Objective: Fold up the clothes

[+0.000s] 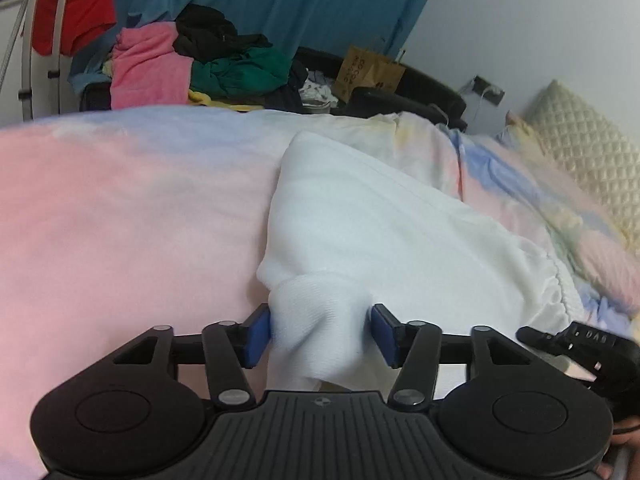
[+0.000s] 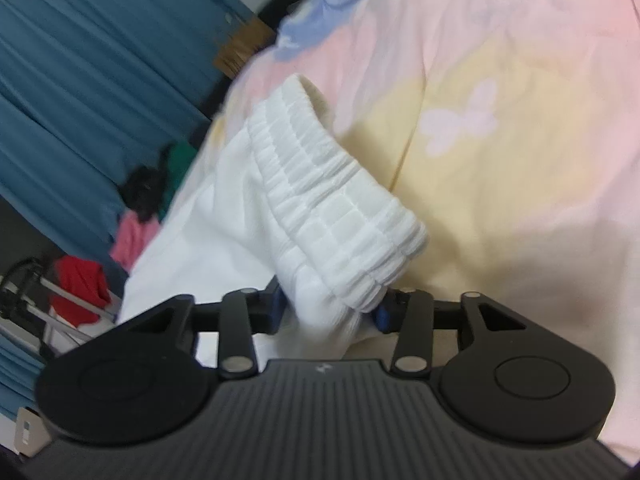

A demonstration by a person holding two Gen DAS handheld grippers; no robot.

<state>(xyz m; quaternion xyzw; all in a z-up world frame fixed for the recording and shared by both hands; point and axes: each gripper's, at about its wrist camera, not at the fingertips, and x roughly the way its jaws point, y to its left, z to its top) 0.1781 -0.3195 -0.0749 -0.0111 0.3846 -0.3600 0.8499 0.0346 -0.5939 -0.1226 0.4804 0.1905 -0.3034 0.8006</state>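
White garment (image 1: pixel 380 220) near bedspread (image 1: pixel 120 208) edge; open bedspread leftward

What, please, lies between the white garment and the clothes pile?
Only bare pastel duvet lies between the white garment and the clothes pile, as the left wrist view shows.

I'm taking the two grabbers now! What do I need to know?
Left tongs: the blue pads stand apart with a bunched corner of the white garment between them; the right-hand pad shows a gap, so it is no firm grip.
Right tongs: open about the same way, with the ribbed waistband end lying between them.
The garment lies across the pastel bedspread, folded at least once.
Still unfolded: the pile of clothes behind the bed.
Next, probably: draw both tongs clear, smooth the fold, then fetch the next piece.
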